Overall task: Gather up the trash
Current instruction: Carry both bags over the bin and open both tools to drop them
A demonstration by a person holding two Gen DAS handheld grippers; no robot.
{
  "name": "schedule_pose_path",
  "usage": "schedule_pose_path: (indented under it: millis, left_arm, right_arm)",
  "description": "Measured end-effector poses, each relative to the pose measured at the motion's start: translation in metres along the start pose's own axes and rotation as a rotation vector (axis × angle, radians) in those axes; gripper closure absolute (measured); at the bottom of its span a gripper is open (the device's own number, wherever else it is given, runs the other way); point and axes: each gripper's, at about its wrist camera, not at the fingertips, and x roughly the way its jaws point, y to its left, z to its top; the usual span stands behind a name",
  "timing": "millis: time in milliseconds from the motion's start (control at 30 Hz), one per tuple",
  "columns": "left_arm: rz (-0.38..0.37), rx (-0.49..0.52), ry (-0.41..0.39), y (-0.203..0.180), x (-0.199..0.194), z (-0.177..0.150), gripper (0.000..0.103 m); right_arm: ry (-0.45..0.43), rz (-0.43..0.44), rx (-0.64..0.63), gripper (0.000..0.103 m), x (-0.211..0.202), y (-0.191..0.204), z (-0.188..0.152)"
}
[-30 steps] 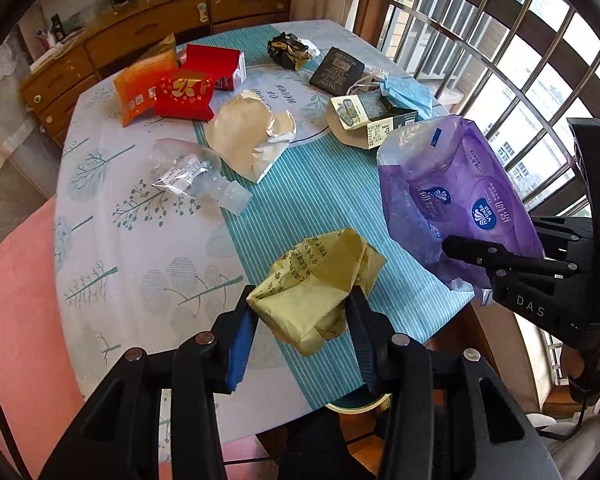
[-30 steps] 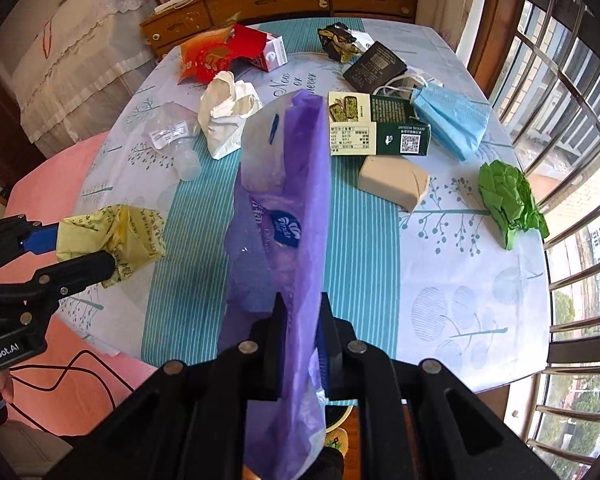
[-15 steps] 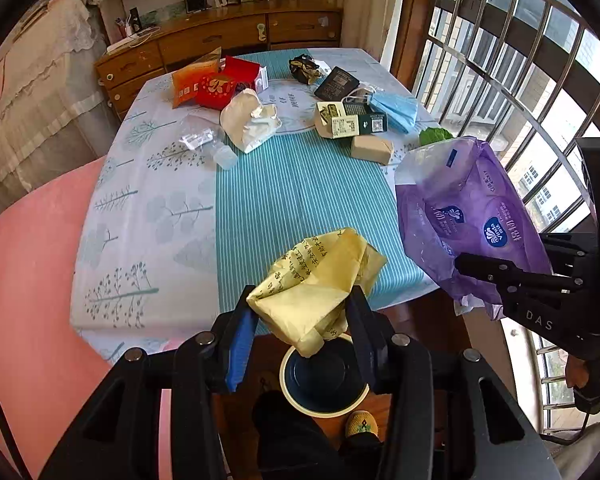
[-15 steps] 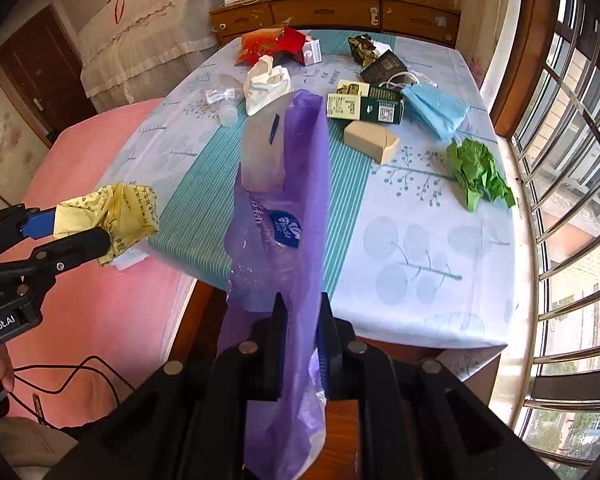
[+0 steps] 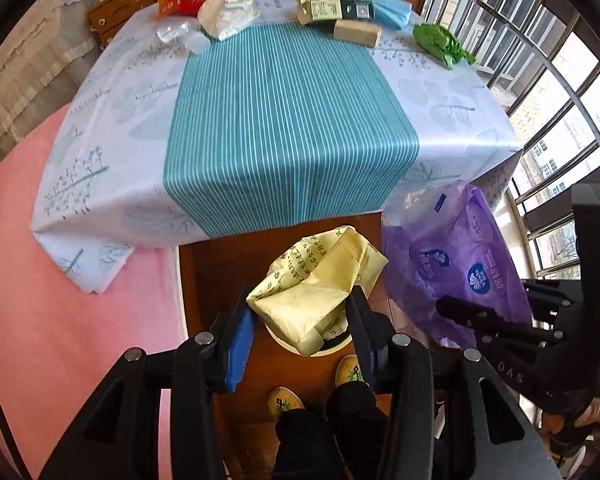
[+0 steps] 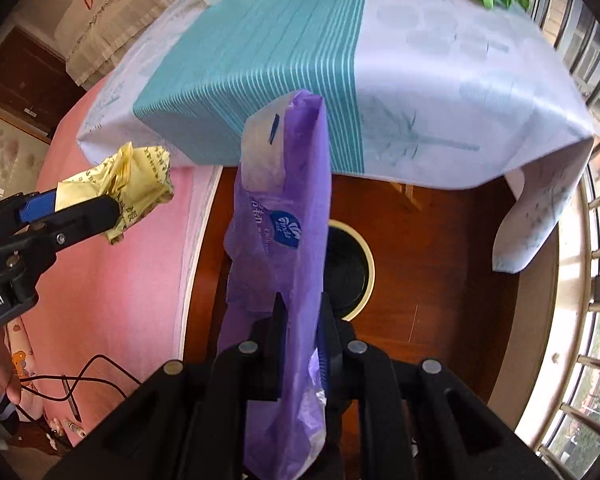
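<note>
My left gripper (image 5: 300, 320) is shut on a crumpled yellow paper wrapper (image 5: 316, 288) with black print, held over a round bin (image 5: 284, 342) on the floor. The wrapper also shows in the right wrist view (image 6: 132, 184). My right gripper (image 6: 302, 316) is shut on a purple plastic tissue bag (image 6: 284, 232), hanging above the dark bin (image 6: 350, 272) with its cream rim. In the left wrist view the purple bag (image 5: 456, 264) is just right of the yellow wrapper. Both are off the table, in front of its near edge.
The table (image 5: 284, 120) with a teal striped cloth holds more trash at its far end: a white crumpled wrapper (image 5: 228, 16), a tan box (image 5: 356, 32), a green wad (image 5: 440, 44), a blue mask (image 5: 384, 8). A pink bed (image 5: 40, 320) lies left. Window bars stand right.
Both grippers have pulled back from the table and lowered with their loads. They now hang over the floor bin, which has come into view below them.
</note>
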Motion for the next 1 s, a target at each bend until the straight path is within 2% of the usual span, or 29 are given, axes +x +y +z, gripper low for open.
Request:
schedule_pose_path:
  millis: [233,467,533,567,600,633,667,700,767,1000]
  left_arm:
    - [-0.014,0.007,0.082,0.004,0.117,-0.037,0.060]
    - [-0.011,-0.016,0.102,0.011,0.226,-0.061,0.059]
    - [-0.013,-0.017,0.090,0.012,0.246,-0.065,0.055]
    - [-0.016,-0.013,0.091,0.013,0.255,-0.066,0.052]
    - [-0.017,-0.010,0.100,0.013,0.264,-0.067,0.041]
    - [-0.018,-0.011,0.103,0.014,0.271,-0.068,0.035]
    - [-0.018,-0.013,0.098,0.015,0.276,-0.068,0.026]
    - [-0.015,-0.016,0.095,0.017,0.281,-0.066,0.018]
    - [-0.001,-0.023,0.089,0.022,0.285,-0.063,0.010]
    - [0.026,-0.052,0.065,0.037,0.265,-0.064,0.009]
  right_arm:
    - [0.101,-0.022,0.161,0.090,0.123,-0.022,-0.026]
    - [0.094,-0.057,0.243,0.087,0.225,-0.045,-0.023]
    - [0.082,-0.065,0.258,0.082,0.246,-0.050,-0.024]
    - [0.077,-0.064,0.268,0.075,0.254,-0.054,-0.023]
    - [0.076,-0.063,0.281,0.062,0.260,-0.057,-0.021]
    - [0.071,-0.058,0.298,0.055,0.265,-0.061,-0.019]
    - [0.062,-0.054,0.313,0.040,0.269,-0.064,-0.018]
    - [0.051,-0.055,0.325,0.032,0.272,-0.066,-0.016]
    - [0.041,-0.054,0.333,0.031,0.276,-0.067,-0.016]
    - [0.036,-0.070,0.334,0.031,0.261,-0.063,-0.018]
